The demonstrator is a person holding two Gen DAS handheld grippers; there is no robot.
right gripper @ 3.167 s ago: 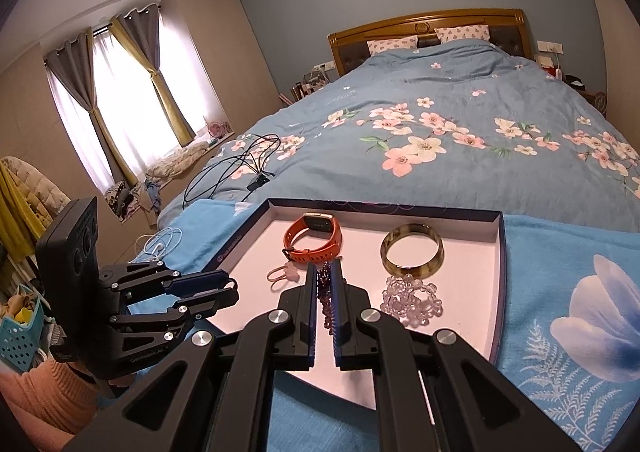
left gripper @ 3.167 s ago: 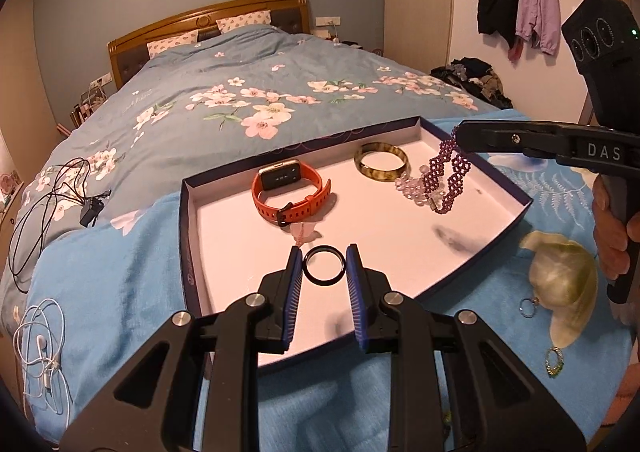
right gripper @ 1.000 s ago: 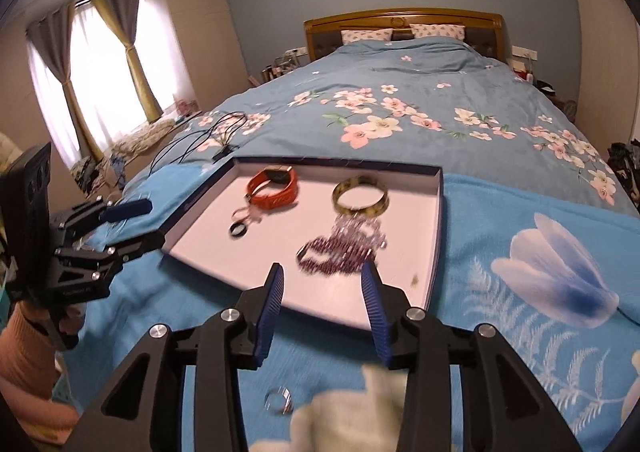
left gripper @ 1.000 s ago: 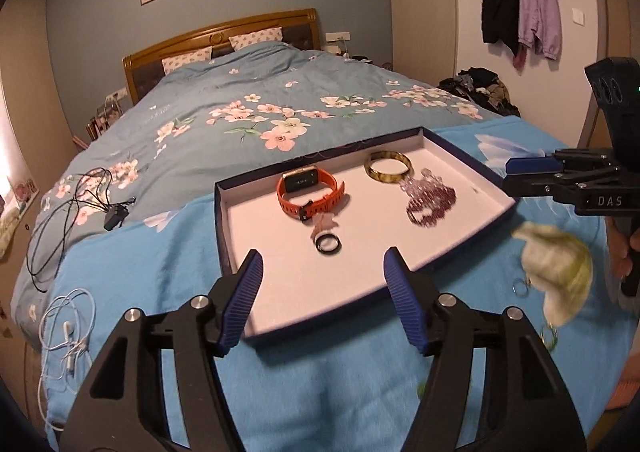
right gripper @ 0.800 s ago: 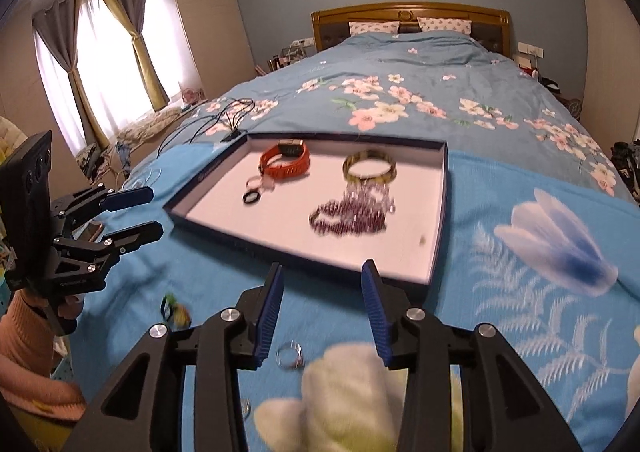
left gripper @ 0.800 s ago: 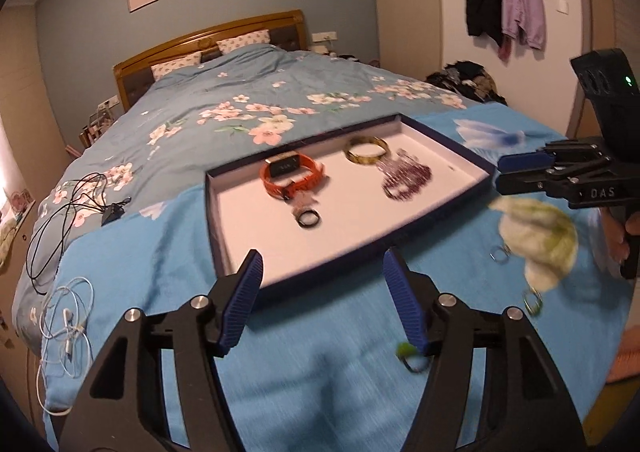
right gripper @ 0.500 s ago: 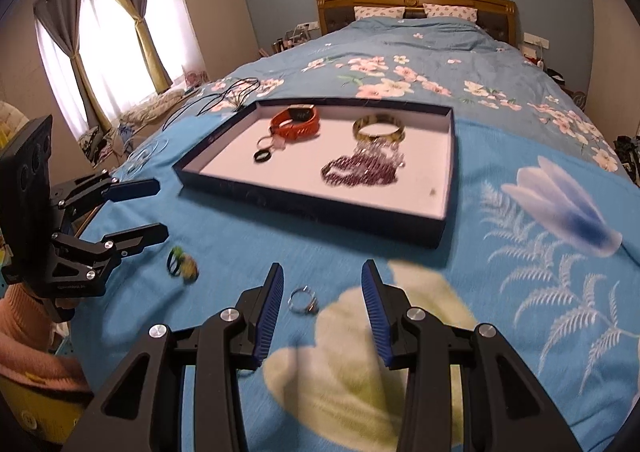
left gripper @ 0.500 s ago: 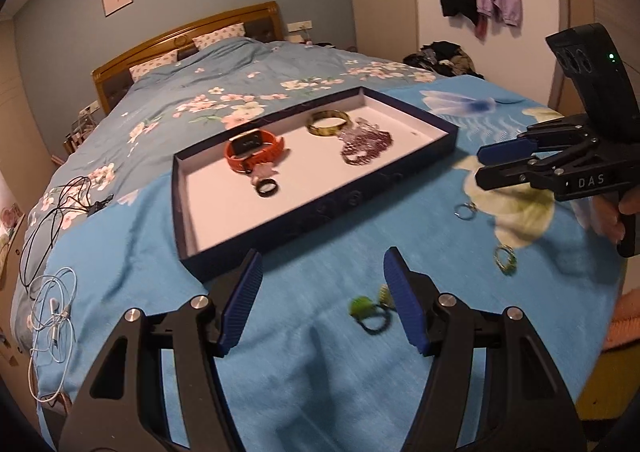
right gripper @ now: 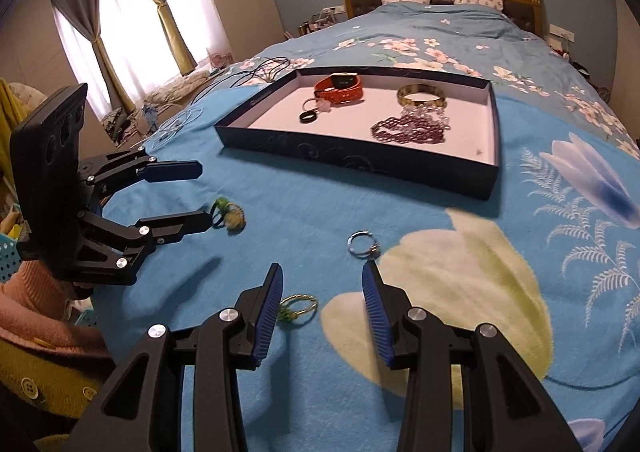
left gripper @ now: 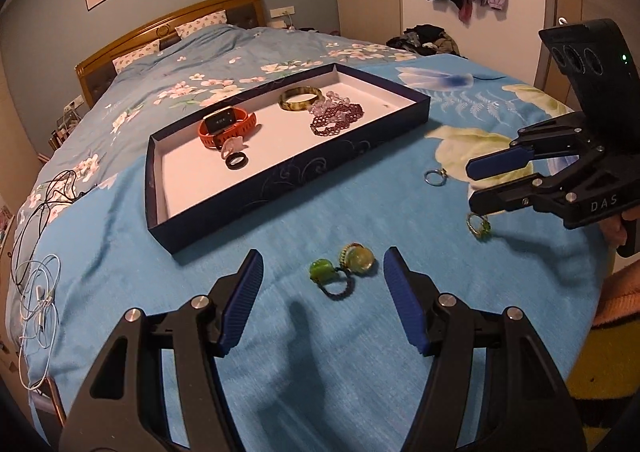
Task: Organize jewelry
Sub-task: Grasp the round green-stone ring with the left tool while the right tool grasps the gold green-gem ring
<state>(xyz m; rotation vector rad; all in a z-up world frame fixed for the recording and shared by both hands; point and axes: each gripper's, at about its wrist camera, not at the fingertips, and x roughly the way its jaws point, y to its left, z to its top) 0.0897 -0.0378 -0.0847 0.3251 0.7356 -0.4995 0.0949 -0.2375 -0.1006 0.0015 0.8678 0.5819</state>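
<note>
Left gripper (left gripper: pixel 322 294): your jaws are spread wide and empty, above the blanket (left gripper: pixel 360 352).
Green bead rings (left gripper: pixel 340 270): on the blanket, just ahead of your left fingertips, between them.
Right gripper (right gripper: pixel 320 304): jaws apart, holding nothing.
Gold ring (right gripper: pixel 298 308): beside your right gripper's left finger.
Silver ring (right gripper: pixel 362 244): just ahead of the right fingertips.
Tray (left gripper: pixel 280 187): farther back, holding the orange watch (left gripper: pixel 226 125), bangle (left gripper: pixel 300 97) and purple beads (left gripper: pixel 338 117).

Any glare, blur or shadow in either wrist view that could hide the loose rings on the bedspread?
Left wrist view: dim warm light, strong fisheye bending at the edges, the green bead rings sharp, a soft shadow nearer the camera. Right wrist view: window blown out, slight motion blur on the tray front wall, silver ring and gold ring readable.
</note>
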